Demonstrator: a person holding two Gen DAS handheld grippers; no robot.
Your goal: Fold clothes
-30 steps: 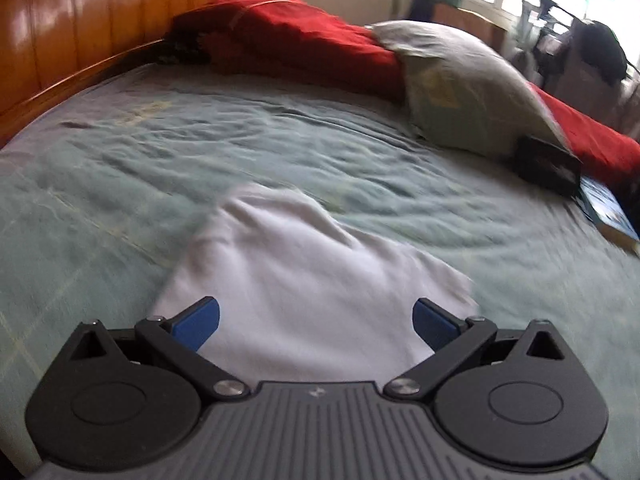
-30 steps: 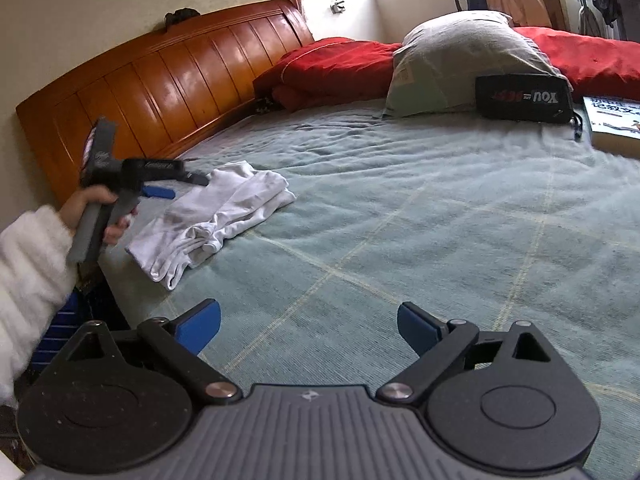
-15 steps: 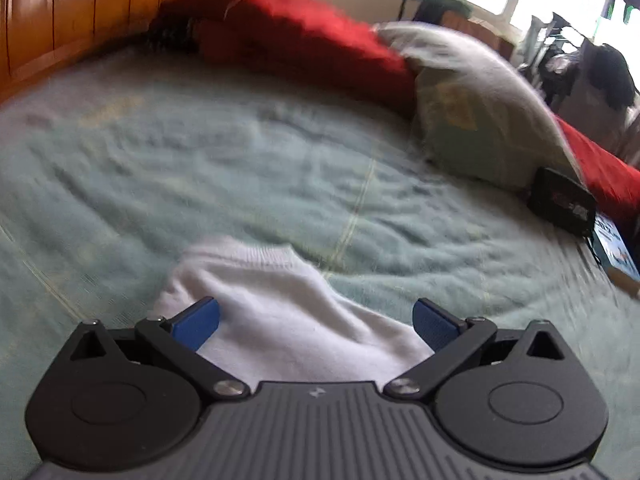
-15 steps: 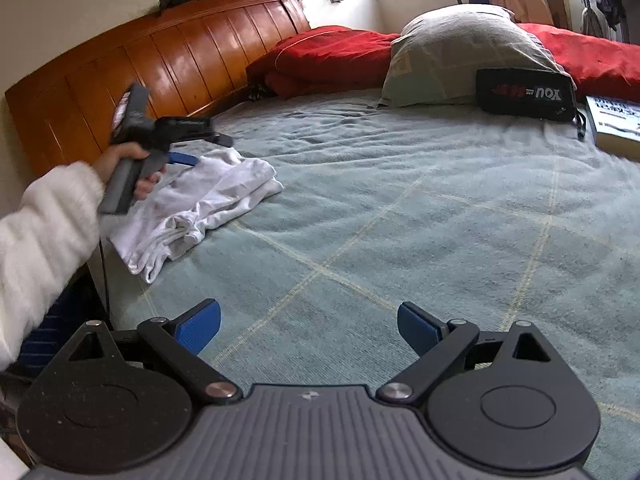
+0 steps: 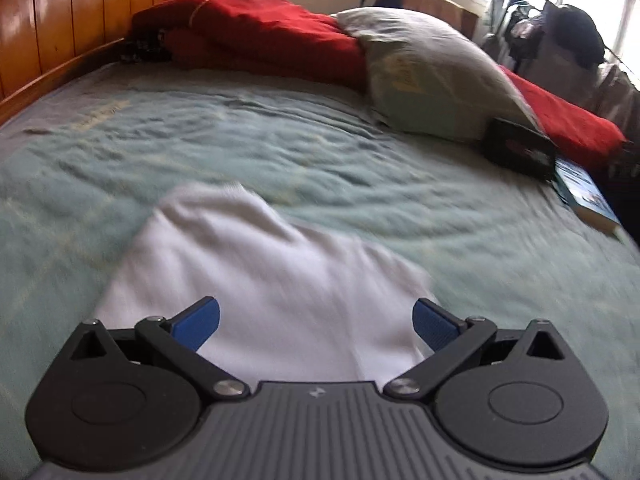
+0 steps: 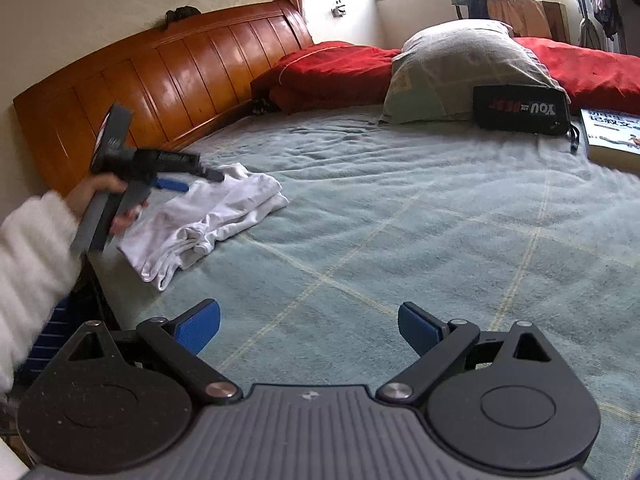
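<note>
The white garment (image 6: pixel 208 224) lies bunched and only loosely folded near the bed's (image 6: pixel 400 220) headboard-side edge; the left tool (image 5: pixel 316 320) hovers over it, spread wide, empty; the right tool (image 6: pixel 308 324), equally wide and empty, sits well apart; folding seems barely begun.

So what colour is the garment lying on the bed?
White, plain with no pattern; the garment shows sharpest in the right wrist view, bunched on the bed's pale green cover.

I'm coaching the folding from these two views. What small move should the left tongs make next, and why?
Probably lower the left tongs, which are open and empty, onto the near edge of the white garment and close. It lies bunched and unfolded on the bedspread, and the right tongs are open well away from it.
</note>
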